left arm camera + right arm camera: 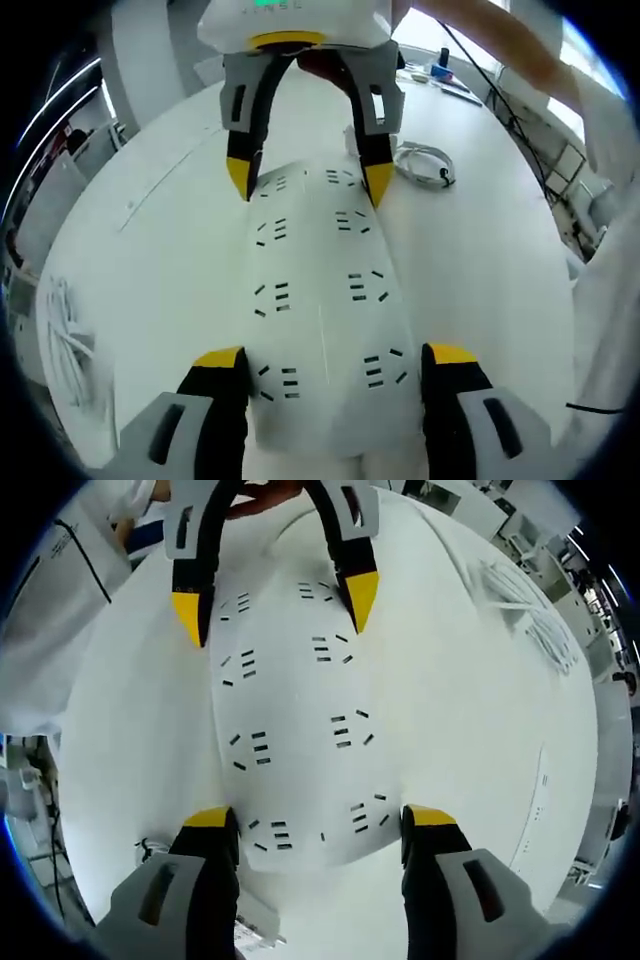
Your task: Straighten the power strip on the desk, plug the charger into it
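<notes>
A wide white power strip (320,270) with several sockets lies on the white desk (480,270), running lengthwise away from the camera. My left gripper (335,360) clamps its near end, one jaw pressed against each long side. My right gripper (308,185) straddles the far end, yellow tips against the strip's sides. In the right gripper view the same strip (295,730) sits between my right gripper (320,825) at the bottom and my left gripper (275,605) at the top. A white charger with a coiled cable (425,165) lies on the desk just beside the strip's far end.
A bundle of white cables (65,340) lies near the desk's edge, also visible as white cables (530,620) in the right gripper view. A person's arm (520,50) and white sleeve (60,610) are close by. Small items (440,75) sit at the far end of the desk.
</notes>
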